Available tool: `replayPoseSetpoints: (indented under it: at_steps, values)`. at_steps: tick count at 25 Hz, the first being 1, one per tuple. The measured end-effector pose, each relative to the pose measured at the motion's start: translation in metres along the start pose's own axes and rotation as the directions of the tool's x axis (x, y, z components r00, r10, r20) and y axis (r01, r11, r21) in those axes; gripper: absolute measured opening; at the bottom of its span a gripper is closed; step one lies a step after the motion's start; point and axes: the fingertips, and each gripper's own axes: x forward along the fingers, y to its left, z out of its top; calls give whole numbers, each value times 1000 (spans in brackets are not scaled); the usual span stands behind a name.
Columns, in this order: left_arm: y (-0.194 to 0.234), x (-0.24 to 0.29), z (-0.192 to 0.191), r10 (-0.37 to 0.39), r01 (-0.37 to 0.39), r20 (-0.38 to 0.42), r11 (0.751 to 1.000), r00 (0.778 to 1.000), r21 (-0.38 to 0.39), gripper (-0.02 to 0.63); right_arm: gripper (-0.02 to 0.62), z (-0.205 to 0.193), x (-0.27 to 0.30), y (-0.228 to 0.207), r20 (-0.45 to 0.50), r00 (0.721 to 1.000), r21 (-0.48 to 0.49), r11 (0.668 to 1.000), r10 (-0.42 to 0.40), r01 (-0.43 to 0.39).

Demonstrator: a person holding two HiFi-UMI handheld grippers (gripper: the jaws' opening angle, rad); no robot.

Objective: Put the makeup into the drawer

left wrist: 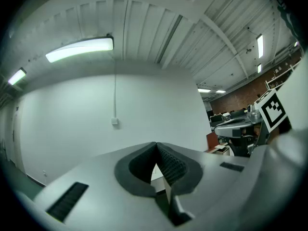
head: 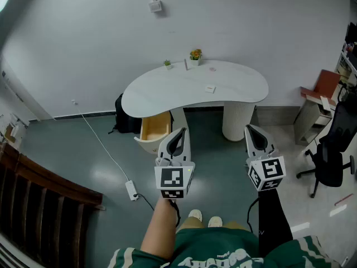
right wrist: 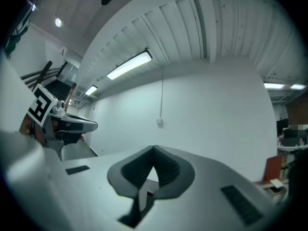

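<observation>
Two grippers in my head view: left gripper and right gripper hover before the table, small makeup atop it, drawer open beneath. Left gripper view: jaws clenched, empty. Right gripper view: likewise.

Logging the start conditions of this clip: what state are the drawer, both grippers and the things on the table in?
Drawer: open, pulled out under the table.
Left gripper: shut, empty, held level.
Right gripper: shut, empty, held level.
Small white item: lying on the tabletop, not in the drawer.
Potted plant: upright at the table's far edge.
</observation>
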Motion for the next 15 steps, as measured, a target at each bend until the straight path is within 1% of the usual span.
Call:
replayPoseSetpoints:
  at_steps: [7,10,11,12,13,15]
  values:
    - [-14,-4,0,1,0,-5,1000,1000,12,2,3,0,-13,-4,0,1000,-15,1000,3,-3]
    - [-14,-1,0,2,-2,-4,1000,1000,0,2,3,0,-14,-6,4,1000,-23,1000,6,-5]
    - [-15,2,0,-4,4,-5,1000,1000,-7,37,3,0,-13,-9,5,1000,-21,1000,5,-5]
    - [-16,5,0,-14,14,-1,1000,1000,-14,110,3,0,-11,-11,6,1000,-17,1000,3,-3]
    - [-17,8,1,-22,23,6,1000,1000,-19,145,3,-1,-9,-14,7,1000,-14,1000,2,-2]
    - [-16,15,1,-32,33,19,999,999,-24,175,3,-4,-3,-17,2,1000,-19,1000,5,-5]
